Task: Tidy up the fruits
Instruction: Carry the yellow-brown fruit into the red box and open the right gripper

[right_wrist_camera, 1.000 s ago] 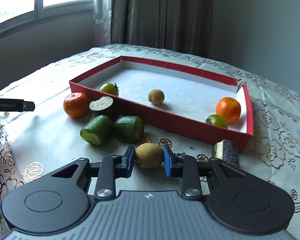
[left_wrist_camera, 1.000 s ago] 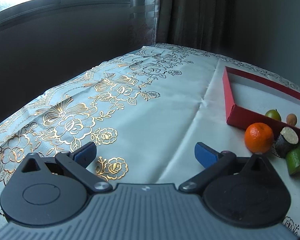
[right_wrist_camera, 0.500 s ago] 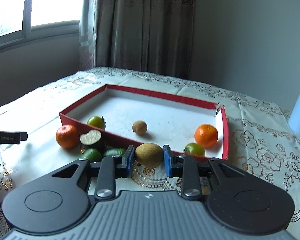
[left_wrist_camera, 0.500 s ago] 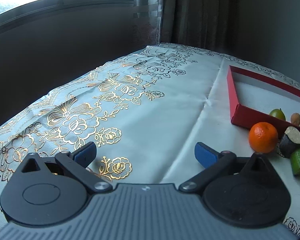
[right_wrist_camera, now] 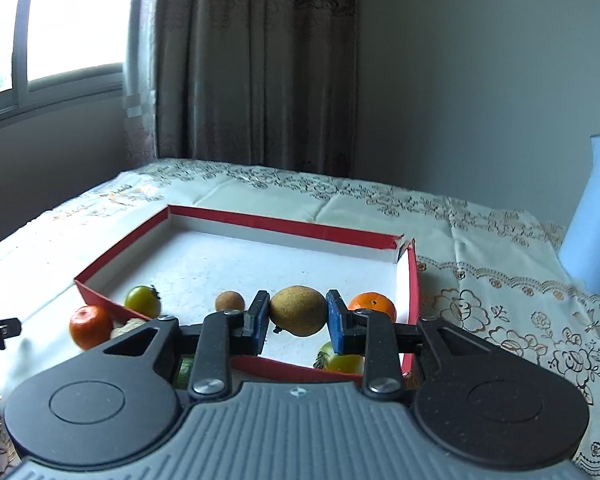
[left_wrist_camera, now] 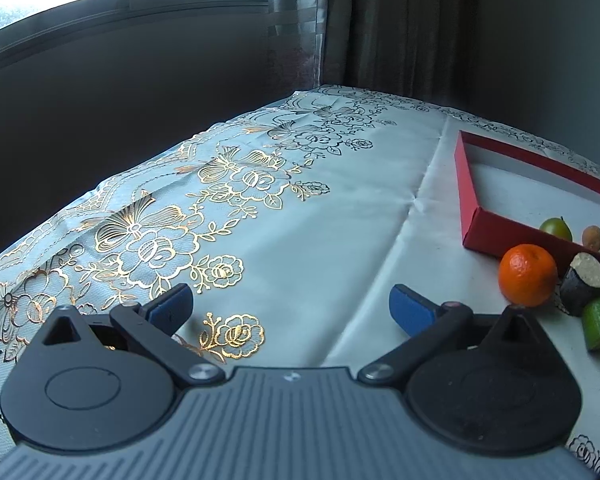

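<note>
Grey daylight from a curtained window falls on a pale tablecloth with gold flower print [left_wrist_camera: 228, 208]. Over the near edge of the shallow red cardboard tray [right_wrist_camera: 292, 222], the right gripper [right_wrist_camera: 298, 314] pinches a round brownish-yellow fruit [right_wrist_camera: 298, 311] between its blue pads. At the far left, the left gripper [left_wrist_camera: 290, 306] hangs spread and empty. Released too high, the fruit could roll into the orange mandarin [right_wrist_camera: 373, 306] or out over the low rim.
</note>
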The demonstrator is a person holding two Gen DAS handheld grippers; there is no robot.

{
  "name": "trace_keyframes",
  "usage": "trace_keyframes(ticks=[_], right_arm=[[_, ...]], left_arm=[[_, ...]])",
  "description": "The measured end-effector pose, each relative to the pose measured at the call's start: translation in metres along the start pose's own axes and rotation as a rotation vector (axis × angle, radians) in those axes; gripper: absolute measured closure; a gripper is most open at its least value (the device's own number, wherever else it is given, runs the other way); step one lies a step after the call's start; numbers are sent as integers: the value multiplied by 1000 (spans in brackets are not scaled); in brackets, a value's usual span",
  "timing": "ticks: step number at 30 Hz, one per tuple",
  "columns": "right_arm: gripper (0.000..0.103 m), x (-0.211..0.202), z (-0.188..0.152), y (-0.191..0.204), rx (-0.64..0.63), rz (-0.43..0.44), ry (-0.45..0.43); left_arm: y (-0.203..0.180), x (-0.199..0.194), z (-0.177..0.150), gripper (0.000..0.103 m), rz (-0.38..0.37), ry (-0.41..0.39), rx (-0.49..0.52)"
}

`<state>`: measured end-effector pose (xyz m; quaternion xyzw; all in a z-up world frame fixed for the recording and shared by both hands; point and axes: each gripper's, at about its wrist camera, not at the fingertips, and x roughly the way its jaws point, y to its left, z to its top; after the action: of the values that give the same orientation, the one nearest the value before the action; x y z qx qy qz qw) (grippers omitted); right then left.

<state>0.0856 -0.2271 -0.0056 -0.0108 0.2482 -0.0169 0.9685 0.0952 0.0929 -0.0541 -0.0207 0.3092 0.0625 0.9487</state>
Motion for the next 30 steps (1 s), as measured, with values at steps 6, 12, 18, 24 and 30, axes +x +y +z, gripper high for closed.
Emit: trace_keyframes(ticks=[6, 12, 18, 24, 30], right_arm=[[74, 34, -4, -1, 5, -9, 67], [74, 56, -6, 3, -2, -18, 108], [74, 78, -9, 5, 10, -12, 160], [73, 86, -8, 10, -15, -41, 162], [73, 88, -9, 14, -33, -61, 152]], left_arm=[[0, 0, 0, 0, -10, -2, 0], [0, -1, 0, 0, -21, -4, 2], [1, 0, 0, 0, -30, -4, 1], [1, -1, 0, 0, -33, -3, 0], [1, -1, 0, 0, -33, -2, 0]])
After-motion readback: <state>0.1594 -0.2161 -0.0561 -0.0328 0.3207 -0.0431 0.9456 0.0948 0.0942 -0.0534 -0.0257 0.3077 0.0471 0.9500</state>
